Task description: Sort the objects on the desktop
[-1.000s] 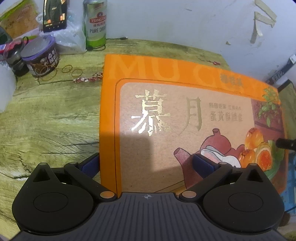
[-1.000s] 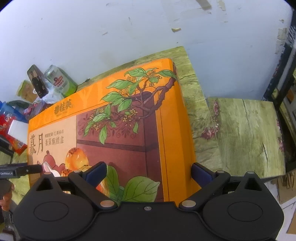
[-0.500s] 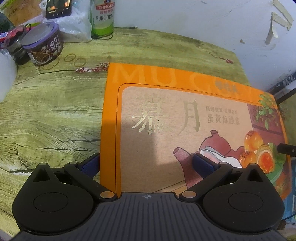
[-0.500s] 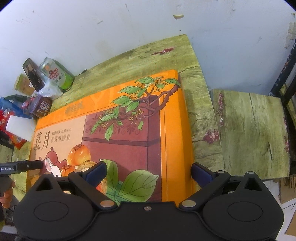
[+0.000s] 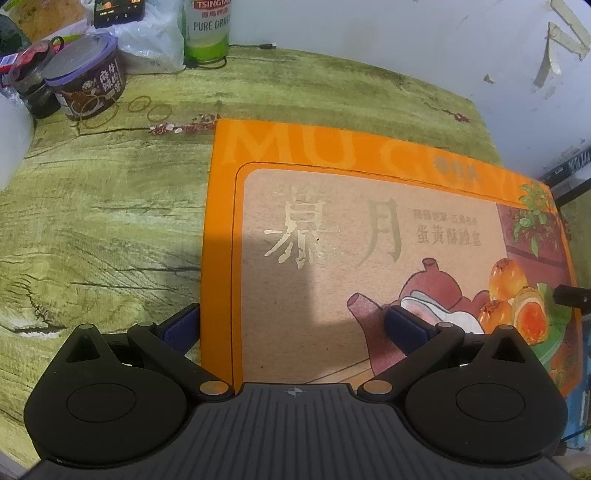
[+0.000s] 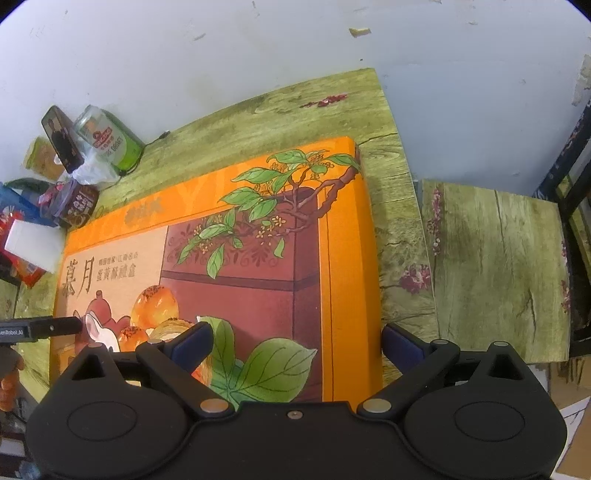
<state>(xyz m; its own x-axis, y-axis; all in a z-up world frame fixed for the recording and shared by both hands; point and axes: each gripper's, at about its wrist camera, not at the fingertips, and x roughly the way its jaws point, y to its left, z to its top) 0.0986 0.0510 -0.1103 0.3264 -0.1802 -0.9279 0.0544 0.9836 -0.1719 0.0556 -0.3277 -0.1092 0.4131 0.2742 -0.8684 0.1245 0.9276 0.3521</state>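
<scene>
A large flat orange gift box (image 5: 369, 240) with gold characters and a teapot picture lies on the green wood-grain table (image 5: 92, 221). My left gripper (image 5: 291, 325) is open above its near left part: the left finger sits just off the box's left edge and the right finger is over the lid. In the right wrist view my right gripper (image 6: 295, 343) is open over the same box (image 6: 258, 277) at its near right part. One finger is over the leaf print and the other is past the right edge.
At the table's far left stand a green beer can (image 5: 207, 29), a purple-lidded cup (image 5: 86, 74), a plastic bag (image 5: 155, 40), a phone (image 5: 118, 11) and loose rubber bands (image 5: 147, 107). A white wall backs the table. A lower green surface (image 6: 498, 273) adjoins on the right.
The box now looks smaller and farther from both cameras, with more bare table showing beyond it. Both grippers have stayed open at the same spread.
</scene>
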